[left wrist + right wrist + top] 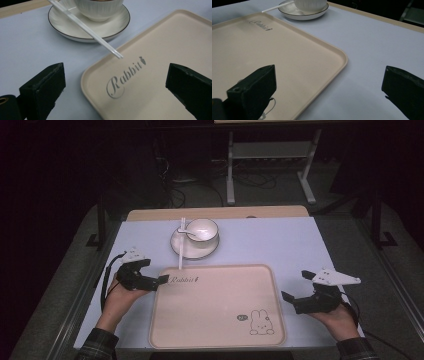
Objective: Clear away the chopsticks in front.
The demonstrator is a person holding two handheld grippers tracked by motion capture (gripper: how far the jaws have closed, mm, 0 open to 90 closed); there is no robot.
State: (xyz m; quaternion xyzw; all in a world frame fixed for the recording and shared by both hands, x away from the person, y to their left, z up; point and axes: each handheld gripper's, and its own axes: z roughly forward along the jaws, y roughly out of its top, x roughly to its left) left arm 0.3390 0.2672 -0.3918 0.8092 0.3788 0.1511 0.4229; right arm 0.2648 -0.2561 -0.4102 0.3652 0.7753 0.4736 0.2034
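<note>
One tray (210, 320), one bowl (202, 231), one saucer (192, 251), seemingly two chopsticks (180, 251), one spoon (186, 233)

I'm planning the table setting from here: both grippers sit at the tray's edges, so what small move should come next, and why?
Probably close the left gripper on the tray rim. Its jaws stand open astride the near-left corner by the "Rabbit" print, gripping nothing. The right gripper is open too, just off the tray's right edge, so it would ease in next.

Dark room, grey floor (60, 270), white metal stand (270, 165) and tangled cables (200, 185) beyond the table (280, 240).
</note>
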